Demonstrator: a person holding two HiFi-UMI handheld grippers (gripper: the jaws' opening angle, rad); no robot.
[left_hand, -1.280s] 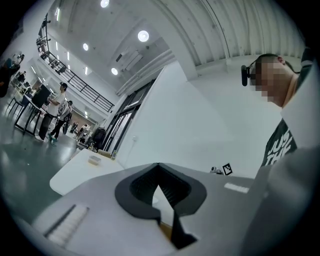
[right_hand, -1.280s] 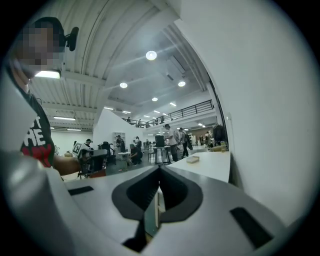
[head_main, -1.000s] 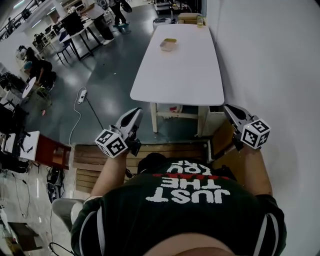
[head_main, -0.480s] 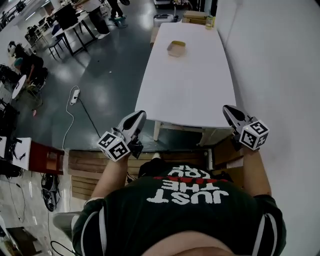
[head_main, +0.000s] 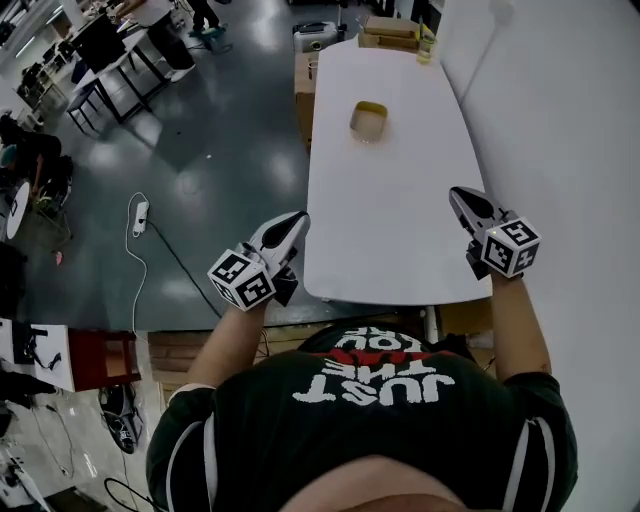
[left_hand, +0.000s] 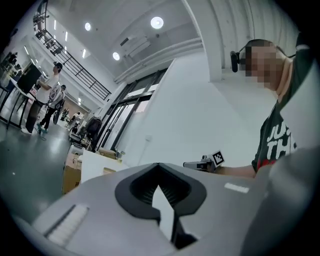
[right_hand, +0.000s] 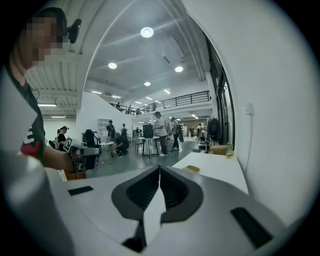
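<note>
Tan dish (head_main: 368, 121) far up the white table (head_main: 400, 250)

Left gripper (head_main: 296, 218) hovers just off the table's near edge and right gripper (head_main: 456, 193) above it, both with jaws pressed together, empty. The dish sits well ahead; it looks light and stiff, best pinched by its rim.

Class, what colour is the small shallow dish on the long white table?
Pale yellow; the small shallow dish shows best in the head view.

White print "JUST THE" stands on the person's dark T-shirt (head_main: 385, 387), behind the left hand-held gripper (head_main: 297, 218) and the right hand-held gripper (head_main: 457, 194); its red line is unreadable.
</note>
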